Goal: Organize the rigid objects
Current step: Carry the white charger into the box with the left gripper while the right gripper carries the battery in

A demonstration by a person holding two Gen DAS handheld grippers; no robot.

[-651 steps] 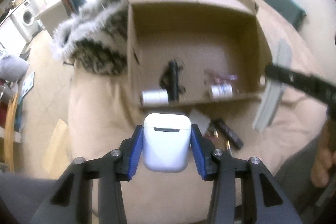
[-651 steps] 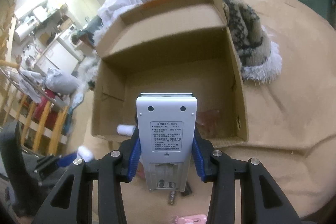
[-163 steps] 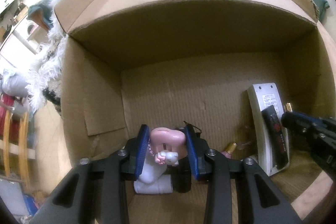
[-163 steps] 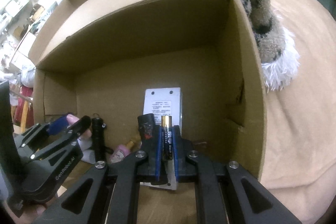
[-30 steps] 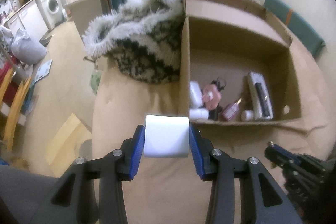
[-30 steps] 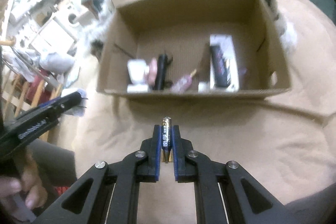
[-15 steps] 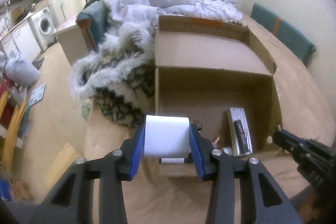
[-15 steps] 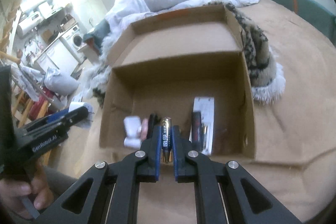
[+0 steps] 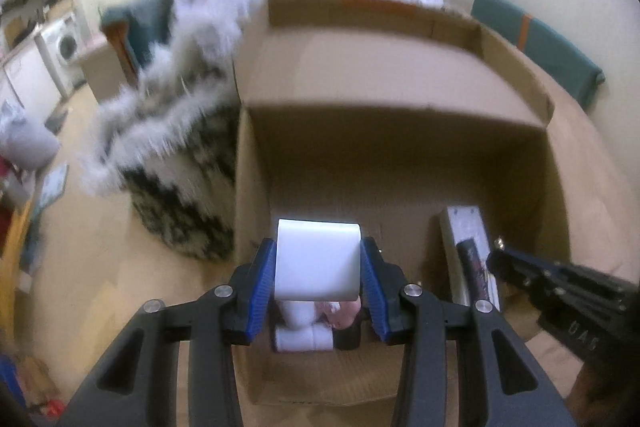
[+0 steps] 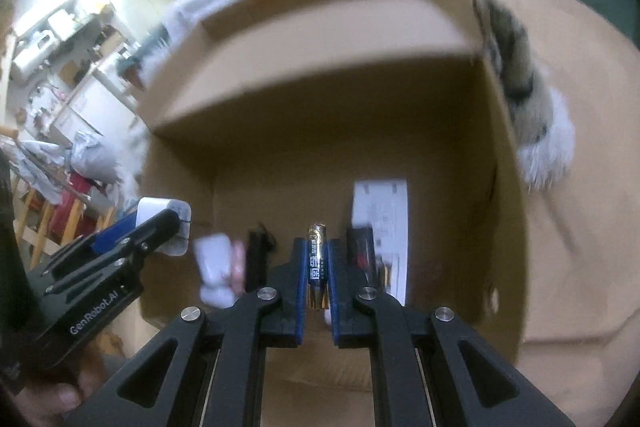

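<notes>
The box (image 9: 400, 95) sits open on the bed (image 10: 580, 227), a fur throw (image 9: 180, 147) against its side at 9 o'clock. Judging by what lies in it, sorting is well along. On the floor of the box a remote (image 10: 380, 227) lies at 3 o'clock with a dark bar (image 10: 360, 247) on it, and a torch (image 10: 256, 259), a pink toy (image 10: 238, 263) and white cases (image 10: 214, 267) crowd the near wall toward 7 o'clock.

Two things are not yet in. The left tool (image 9: 318, 267) is pinching a white case (image 9: 318, 259) between its blue pads, hanging over the near edge of the box above that white and pink cluster. The right tool (image 10: 317, 275) is pressed together on a battery (image 10: 317, 267), held upright over the near edge at 6 o'clock, just beside the remote.

What is left seems to be lowering both and letting go. Whether more items wait on the bed outside the box cannot be told.
</notes>
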